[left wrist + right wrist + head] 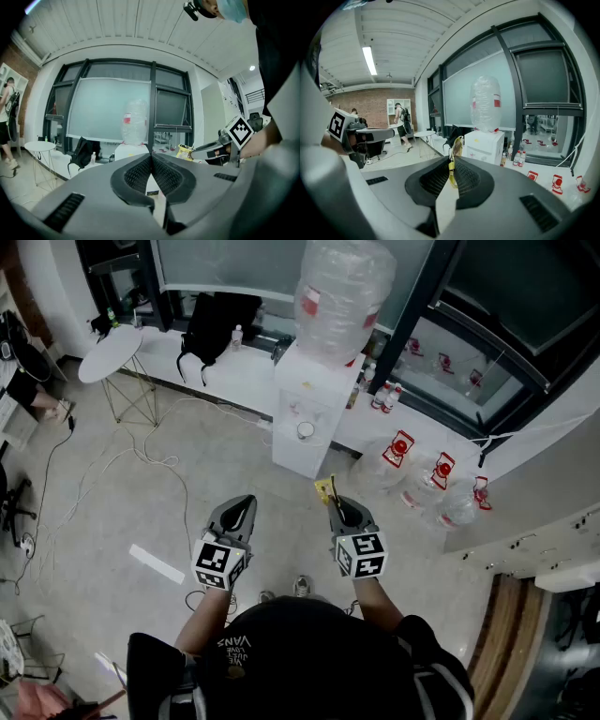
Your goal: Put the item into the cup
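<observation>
Left gripper [151,157]: jaws pressed together, nothing between them.
Right gripper [453,160]: clamped on a yellow packet [456,146].
Water dispenser [307,407]: stood ahead of both.

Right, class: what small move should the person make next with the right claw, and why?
Probably carry the right claw forward toward what looks like the cup on the water dispenser. The claw is shut on a yellow packet, and the cup stands well ahead of it, so the packet cannot be dropped in from here. The left claw is shut and empty.
</observation>
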`<state>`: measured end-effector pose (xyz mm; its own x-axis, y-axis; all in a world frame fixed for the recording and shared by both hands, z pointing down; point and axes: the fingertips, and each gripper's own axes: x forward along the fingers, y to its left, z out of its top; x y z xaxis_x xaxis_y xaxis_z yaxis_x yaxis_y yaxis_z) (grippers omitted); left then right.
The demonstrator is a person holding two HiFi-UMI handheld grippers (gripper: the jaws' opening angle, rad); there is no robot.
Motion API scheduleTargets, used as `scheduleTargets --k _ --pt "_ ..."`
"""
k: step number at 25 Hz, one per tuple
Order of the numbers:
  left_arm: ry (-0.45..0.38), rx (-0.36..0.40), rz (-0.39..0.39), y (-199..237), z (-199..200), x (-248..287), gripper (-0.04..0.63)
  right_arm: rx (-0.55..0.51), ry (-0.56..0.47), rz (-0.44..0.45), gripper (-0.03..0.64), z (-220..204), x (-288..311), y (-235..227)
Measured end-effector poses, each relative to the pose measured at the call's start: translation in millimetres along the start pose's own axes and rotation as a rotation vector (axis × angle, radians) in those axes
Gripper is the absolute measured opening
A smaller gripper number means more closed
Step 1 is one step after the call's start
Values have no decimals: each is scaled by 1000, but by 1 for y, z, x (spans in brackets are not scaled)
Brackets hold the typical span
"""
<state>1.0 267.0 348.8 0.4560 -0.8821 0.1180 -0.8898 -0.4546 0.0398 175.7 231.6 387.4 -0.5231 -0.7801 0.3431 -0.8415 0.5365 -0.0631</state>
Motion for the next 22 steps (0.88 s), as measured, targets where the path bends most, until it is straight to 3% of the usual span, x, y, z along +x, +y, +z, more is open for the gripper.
scheduleTargets --k 6,16,22 --pt "11 -8 24 -16 -2 24 18 40 -20 44 57 -2 4 -25" --pt "44 -46 93 -30 -28 70 18 21 30 94 57 -21 31 -76" --pt "49 -65 87 -6 -37 96 18 26 50 94 57 -19 66 -85"
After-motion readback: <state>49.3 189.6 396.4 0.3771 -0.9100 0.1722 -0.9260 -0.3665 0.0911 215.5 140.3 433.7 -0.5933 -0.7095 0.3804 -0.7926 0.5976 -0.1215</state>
